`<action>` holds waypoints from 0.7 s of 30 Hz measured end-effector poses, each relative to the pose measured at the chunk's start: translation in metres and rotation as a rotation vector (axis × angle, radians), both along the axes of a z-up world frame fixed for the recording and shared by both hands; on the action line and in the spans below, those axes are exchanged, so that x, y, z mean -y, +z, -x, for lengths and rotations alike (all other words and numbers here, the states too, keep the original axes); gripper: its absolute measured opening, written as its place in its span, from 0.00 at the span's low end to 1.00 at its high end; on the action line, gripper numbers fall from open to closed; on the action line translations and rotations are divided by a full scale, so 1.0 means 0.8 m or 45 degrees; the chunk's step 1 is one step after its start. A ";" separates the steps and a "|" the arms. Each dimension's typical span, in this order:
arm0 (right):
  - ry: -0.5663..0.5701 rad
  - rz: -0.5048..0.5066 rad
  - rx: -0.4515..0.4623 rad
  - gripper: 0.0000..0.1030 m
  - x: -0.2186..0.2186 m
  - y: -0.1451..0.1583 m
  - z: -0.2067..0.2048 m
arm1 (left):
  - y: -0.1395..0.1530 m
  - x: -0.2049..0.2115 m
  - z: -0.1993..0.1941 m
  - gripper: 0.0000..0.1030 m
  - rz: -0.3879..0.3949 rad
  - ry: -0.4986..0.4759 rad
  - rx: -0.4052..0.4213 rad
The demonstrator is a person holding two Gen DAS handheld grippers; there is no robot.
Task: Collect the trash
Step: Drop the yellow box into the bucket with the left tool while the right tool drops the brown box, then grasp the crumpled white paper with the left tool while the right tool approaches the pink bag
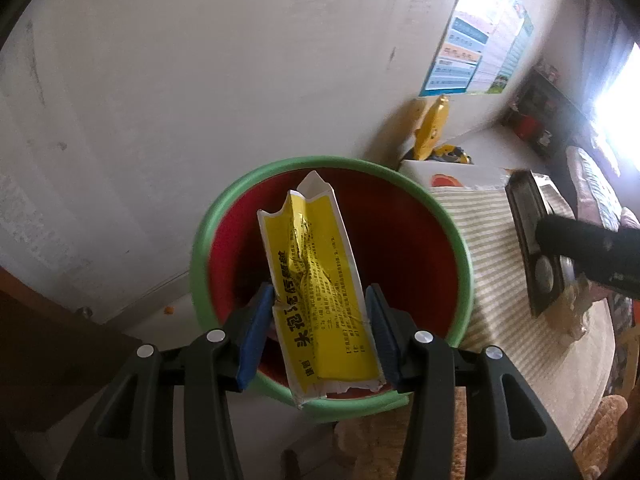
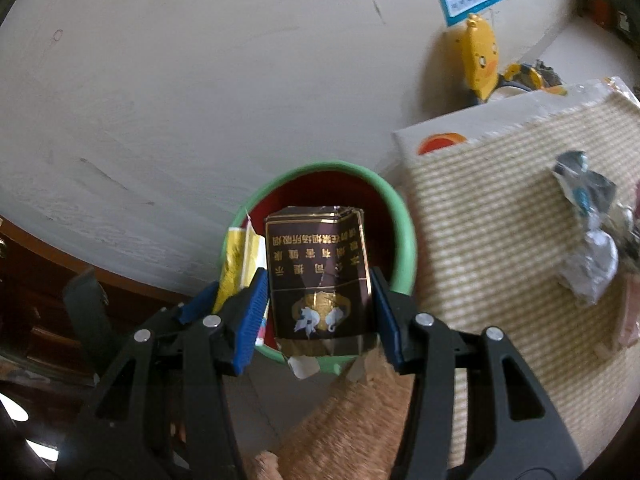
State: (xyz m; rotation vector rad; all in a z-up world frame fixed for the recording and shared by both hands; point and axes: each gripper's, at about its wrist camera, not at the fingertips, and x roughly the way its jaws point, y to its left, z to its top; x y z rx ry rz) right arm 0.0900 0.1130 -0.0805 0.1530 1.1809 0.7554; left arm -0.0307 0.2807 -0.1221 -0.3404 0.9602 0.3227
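Left gripper (image 1: 320, 328) clenched on crumpled yellow carton (image 1: 318, 284), pads pressing both long edges; carton held lengthwise, hanging directly over mouth of red bin with green rim (image 1: 200, 240). Probably positioned so for a straight drop inside. Bin interior mostly dark, contents not discernible.

Right gripper (image 2: 318, 308) clenched on dark brown cigarette pack (image 2: 320, 276), crushed at top, also held over same bin (image 2: 404, 232). Left gripper's blue pad and yellow carton (image 2: 240, 264) seen just beside, on left of pack. Both loads crowded over one opening; judged risk of packs or jaws knocking together on release, so release one at a time advisable.

Further right: striped cloth (image 2: 500, 240) covering surface beside bin, with crumpled silvery wrapper (image 2: 588, 248) lying on it, not yet collected. Yellow cartoon toy (image 2: 480, 56) against wall behind, well apart, no obstruction. Orange woven item (image 2: 352, 412) below bin edge, nature unclear.
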 end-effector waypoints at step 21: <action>-0.389 0.301 0.128 0.74 0.202 -0.021 -0.029 | 0.006 0.047 -0.019 0.61 0.010 -0.066 -0.009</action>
